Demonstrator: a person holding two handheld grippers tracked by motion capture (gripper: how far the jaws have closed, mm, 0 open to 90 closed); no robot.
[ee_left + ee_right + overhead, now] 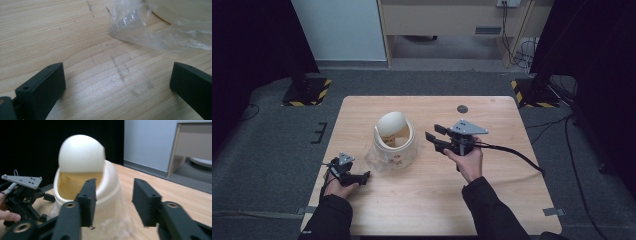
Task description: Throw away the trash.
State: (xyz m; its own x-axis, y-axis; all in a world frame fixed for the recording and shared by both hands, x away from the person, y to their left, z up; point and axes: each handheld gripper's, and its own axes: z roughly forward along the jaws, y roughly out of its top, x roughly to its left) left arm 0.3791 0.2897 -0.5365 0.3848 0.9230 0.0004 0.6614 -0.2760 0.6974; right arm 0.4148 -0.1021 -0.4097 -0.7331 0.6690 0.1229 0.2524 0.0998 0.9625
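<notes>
Small cream bin [395,142] with swing lid, clear plastic liner [377,161] bunching at base, sitting mid-worktop [492,200]. Looking light, stiff, smooth; liner flimsy, slippery. Gripping best at rim. Right tool [433,136] hovering beside, spread, empty. Left tool [364,176] resting low, spread, empty.

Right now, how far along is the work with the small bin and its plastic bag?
Done: the clear bag sits around the cream bin, its swing lid tipped open. In hand: nothing; right gripper open beside the bin, left gripper open near the bag's edge. Left: probably tidying the loose bag.
</notes>
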